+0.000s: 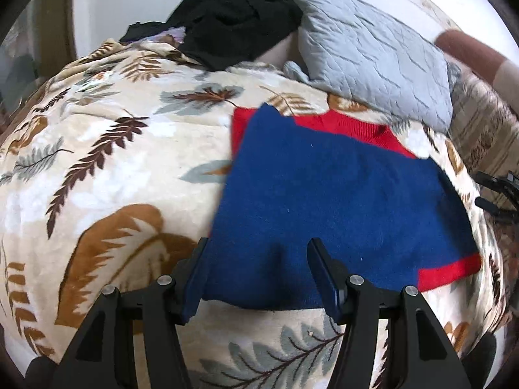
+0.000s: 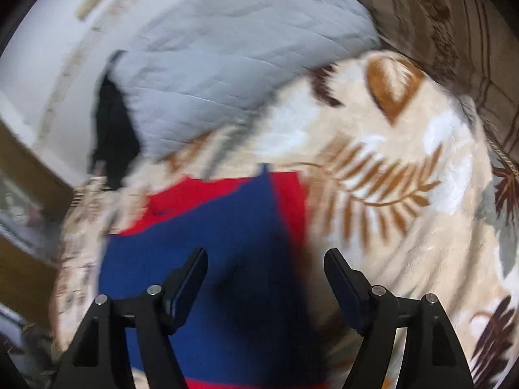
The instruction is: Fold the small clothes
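Both tools spread wide, left tool and right tool poised over the half-folded blue-and-red sweater on the bed, next probably pinching its near hem.

A small knitted garment, navy blue with red parts, lies flat and folded right of centre in the left wrist frame. Red shows along its upper edge and as a band at the lower right corner. In the blurred right wrist frame the same garment fills the lower centre, with red at its top and right side
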{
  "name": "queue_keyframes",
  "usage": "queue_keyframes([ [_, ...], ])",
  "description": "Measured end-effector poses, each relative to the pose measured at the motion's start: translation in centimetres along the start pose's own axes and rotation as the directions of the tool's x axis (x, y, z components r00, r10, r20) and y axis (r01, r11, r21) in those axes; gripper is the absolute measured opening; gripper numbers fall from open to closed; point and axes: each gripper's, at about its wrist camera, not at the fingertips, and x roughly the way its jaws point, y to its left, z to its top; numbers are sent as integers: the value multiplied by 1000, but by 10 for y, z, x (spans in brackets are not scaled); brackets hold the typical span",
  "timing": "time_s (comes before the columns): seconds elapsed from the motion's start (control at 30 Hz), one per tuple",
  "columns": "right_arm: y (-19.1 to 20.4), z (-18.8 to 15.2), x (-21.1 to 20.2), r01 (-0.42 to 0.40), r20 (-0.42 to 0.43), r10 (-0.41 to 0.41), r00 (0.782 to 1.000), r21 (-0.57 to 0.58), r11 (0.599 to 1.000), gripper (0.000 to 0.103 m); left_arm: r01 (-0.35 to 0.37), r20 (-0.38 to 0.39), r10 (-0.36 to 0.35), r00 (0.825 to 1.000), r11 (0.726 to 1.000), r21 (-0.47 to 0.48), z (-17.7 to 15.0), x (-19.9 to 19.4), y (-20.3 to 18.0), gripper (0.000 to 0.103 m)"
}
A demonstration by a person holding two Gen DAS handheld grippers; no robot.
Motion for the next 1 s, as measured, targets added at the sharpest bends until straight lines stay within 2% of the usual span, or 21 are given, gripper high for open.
queue_keyframes([
  [0.1, 23, -17, -10, -161, -18, 161, 987, -31, 986, 78, 26, -4, -26, 1000, 1000, -10, -1, 2, 4, 63],
  [0.13, 25, -23, -6, -201, -38, 200, 979, -28, 979, 78, 17, -27, -17, 999, 1000, -13, -4, 11, 6, 68],
  [0.17, 24, -34, 6, -226, -83, 224, 971, -11, 974, 78, -22, -66, 21, 998, 1000, -10, -5, 21, 7, 68],
  [0.2, 18, -42, 14, -207, -122, 206, 971, 7, 978, 78, -81, -153, 78, 985, 997, -13, -9, 35, 11, 68],
  [0.23, 6, -50, 30, -138, -176, 145, 974, 47, 989, 78, -63, -152, 57, 987, 997, -32, -10, 33, 15, 68],
  [0.27, -8, -58, 40, -100, -204, 121, 971, 112, 989, 73, -58, -129, 52, 990, 997, -42, -9, 27, 16, 68],
  [0.3, -10, -57, 31, -131, -149, 150, 977, 131, 983, 73, -58, -95, 53, 994, 997, -51, -7, 16, 18, 68],
  [0.4, 7, -46, 12, -149, -127, 158, 979, 74, 986, 74, -41, -17, 41, 999, 999, -35, 3, -2, 14, 68],
  [0.47, 18, -38, 3, -155, -111, 159, 981, 39, 987, 74, -13, -10, 13, 1000, 1000, -27, 11, -1, 10, 68],
  [0.53, 24, -26, 5, -190, -106, 193, 976, 36, 981, 74, 5, -10, -5, 1000, 1000, -11, 23, 4, 8, 68],
  [0.6, 29, -19, 11, -199, -103, 203, 974, 41, 979, 74, 51, 1, -51, 999, 998, -36, 40, 11, 15, 68],
  [0.67, 27, -17, 20, -199, -103, 203, 974, 48, 979, 74, 95, -10, -97, 995, 990, -99, 62, 25, 26, 68],
  [0.7, 28, -19, 26, -200, -110, 205, 973, 61, 978, 74, 143, -30, -149, 988, 980, -138, 74, 38, 33, 68],
  [0.8, 21, -33, 44, -203, -150, 212, 966, 77, 976, 74, 213, -111, -242, 964, 951, -224, 100, 78, 43, 68],
  [0.87, 15, -43, 53, -199, -163, 209, 964, 76, 977, 74, 192, -147, -234, 961, 949, -250, 116, 104, 53, 67],
  [0.93, 13, -47, 50, -221, -136, 227, 964, 53, 974, 74, 190, -177, -237, 955, 951, -245, 131, 129, 56, 67],
  [0.97, 12, -47, 49, -227, -137, 232, 963, 50, 973, 74, 197, -182, -245, 952, 949, -246, 137, 139, 58, 61],
  [1.0, 11, -48, 49, -232, -137, 237, 962, 51, 971, 74, 194, -192, -243, 951, 951, -241, 139, 147, 59, 48],
])
